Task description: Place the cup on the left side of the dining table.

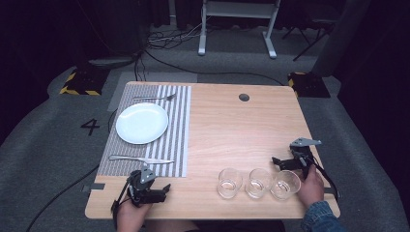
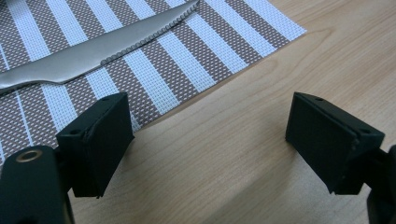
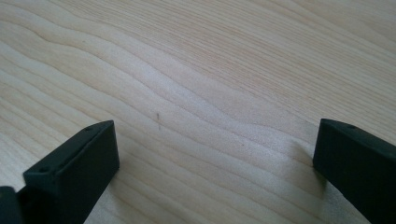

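A striped placemat point(image 1: 175, 126) covers the left part of the wooden table point(image 1: 232, 130). On it lie a white plate point(image 1: 141, 123), a fork point(image 1: 154, 98) on the far side and a knife point(image 1: 141, 159) on the near side. Three clear glasses point(image 1: 258, 182) stand in a row near the front edge. My left gripper point(image 1: 162, 192) rests open at the front left, just below the placemat's near corner. The left gripper view has the jaws point(image 2: 208, 121) wide apart over bare wood, with the knife point(image 2: 93, 53) beyond them. My right gripper point(image 1: 280, 163) sits open just behind the rightmost glass point(image 1: 285, 184), and its jaws point(image 3: 215, 135) frame bare wood.
A round cable hole point(image 1: 244, 97) sits near the table's far edge. Grey floor surrounds the table, with cables point(image 1: 169, 38) and a white frame point(image 1: 237, 24) beyond it. Yellow-and-black blocks point(image 1: 80, 82) lie at both far corners.
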Motion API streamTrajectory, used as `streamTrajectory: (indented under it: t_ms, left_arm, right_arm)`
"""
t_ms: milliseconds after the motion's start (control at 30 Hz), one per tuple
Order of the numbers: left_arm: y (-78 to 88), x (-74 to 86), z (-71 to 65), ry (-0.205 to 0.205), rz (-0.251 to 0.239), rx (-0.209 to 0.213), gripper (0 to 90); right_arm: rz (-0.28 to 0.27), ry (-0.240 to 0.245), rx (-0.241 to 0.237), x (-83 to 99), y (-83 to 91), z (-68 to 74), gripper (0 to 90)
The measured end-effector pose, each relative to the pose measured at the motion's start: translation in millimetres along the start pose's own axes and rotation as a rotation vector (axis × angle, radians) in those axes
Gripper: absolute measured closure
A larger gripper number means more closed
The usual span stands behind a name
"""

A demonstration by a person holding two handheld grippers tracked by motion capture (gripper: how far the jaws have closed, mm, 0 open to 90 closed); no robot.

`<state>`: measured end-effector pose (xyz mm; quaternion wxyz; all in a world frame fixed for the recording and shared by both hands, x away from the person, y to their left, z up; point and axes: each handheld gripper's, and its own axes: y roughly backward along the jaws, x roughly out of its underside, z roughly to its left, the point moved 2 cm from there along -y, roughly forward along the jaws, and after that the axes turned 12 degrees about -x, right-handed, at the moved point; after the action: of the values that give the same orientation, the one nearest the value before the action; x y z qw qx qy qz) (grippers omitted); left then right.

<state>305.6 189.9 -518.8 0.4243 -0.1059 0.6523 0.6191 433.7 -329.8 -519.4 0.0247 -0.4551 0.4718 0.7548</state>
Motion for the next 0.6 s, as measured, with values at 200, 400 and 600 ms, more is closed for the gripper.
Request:
streamTrajectory:
  t_ms: [200, 400, 600]
  left_arm:
    - [1.4, 0.7, -1.6, 0.014, 0.002, -0.013, 15.2]
    - [7.2, -4.6, 0.7, 0.047, -0.018, 0.004, 16.4]
    - [19.1, -14.0, 2.1, 0.07, -0.06, 0.03, 16.2]
  right_arm:
    - [-0.001, 0.0, -0.001, -0.1, -0.1, -0.1, 0.4]
    - [0.0, 0.0, 0.0, 0.0, 0.0, -0.1, 0.4]
    - [0.0, 0.001, 0.0, 0.0, 0.0, -0.1, 0.4]
